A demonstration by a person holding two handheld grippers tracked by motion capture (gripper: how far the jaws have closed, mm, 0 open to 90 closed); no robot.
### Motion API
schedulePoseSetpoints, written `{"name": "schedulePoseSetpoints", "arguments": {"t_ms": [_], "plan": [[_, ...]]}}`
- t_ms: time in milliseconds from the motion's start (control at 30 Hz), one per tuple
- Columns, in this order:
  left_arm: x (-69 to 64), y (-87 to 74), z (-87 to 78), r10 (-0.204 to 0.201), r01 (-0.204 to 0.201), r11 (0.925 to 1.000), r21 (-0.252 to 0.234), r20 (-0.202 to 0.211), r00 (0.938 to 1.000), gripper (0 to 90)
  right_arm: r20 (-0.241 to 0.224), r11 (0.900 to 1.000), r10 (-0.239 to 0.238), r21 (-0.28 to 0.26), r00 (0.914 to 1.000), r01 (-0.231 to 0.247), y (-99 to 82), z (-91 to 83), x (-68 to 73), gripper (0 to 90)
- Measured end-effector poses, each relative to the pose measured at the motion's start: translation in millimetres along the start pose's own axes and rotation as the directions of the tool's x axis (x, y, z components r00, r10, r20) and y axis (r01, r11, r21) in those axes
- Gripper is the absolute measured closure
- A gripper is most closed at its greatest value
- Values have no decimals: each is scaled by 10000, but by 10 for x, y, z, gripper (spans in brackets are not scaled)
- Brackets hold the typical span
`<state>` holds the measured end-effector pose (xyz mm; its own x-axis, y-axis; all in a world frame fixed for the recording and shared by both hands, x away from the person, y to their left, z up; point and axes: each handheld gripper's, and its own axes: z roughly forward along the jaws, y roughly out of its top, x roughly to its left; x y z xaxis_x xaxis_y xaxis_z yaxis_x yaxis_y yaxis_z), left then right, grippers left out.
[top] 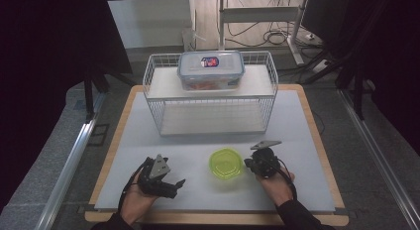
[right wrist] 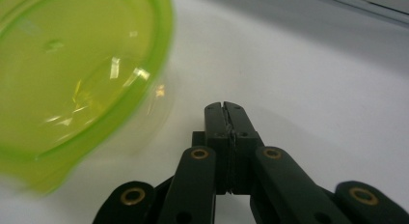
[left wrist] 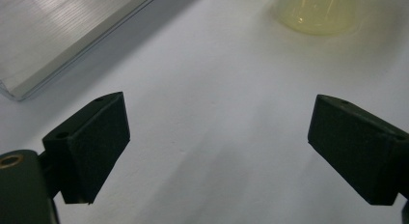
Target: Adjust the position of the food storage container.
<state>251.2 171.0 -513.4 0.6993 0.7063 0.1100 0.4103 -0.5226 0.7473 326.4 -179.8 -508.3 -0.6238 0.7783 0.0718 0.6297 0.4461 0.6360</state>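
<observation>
A round container with a lime-green lid [top: 226,163] stands on the white table mat near the front centre. My right gripper [top: 247,165] sits just to its right, jaws pressed together with nothing between them; in the right gripper view the shut jaws [right wrist: 225,119] point past the green-lidded container [right wrist: 72,79] at the left. My left gripper [top: 179,183] rests at the front left with its jaws wide apart over bare mat [left wrist: 219,137]; the yellowish container [left wrist: 316,11] shows far ahead of it.
A white wire rack [top: 210,91] stands at the back of the table, and a clear blue-lidded box [top: 211,70] sits on its top shelf. The rack's lower shelf edge [left wrist: 58,45] lies to the upper left in the left gripper view.
</observation>
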Motion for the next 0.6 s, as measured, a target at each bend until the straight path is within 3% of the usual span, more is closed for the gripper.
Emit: {"name": "schedulePoseSetpoints", "arguments": {"t_ms": [167, 367, 600], "plan": [[-8, 3, 10, 44, -44, 10000, 42, -18, 10000, 74, -299, 9998, -17, -194, 9996, 11, -145, -249, 63, 897], [-15, 7, 14, 68, -68, 10000, 59, -15, 10000, 74, -990, 9990, -385, -278, 9943, 359, -275, -465, 337, 897], [-18, 9, 12, 83, -83, 10000, 39, -13, 10000, 74, -1837, 9950, -990, -313, 9780, 948, -232, -436, 654, 897]]}}
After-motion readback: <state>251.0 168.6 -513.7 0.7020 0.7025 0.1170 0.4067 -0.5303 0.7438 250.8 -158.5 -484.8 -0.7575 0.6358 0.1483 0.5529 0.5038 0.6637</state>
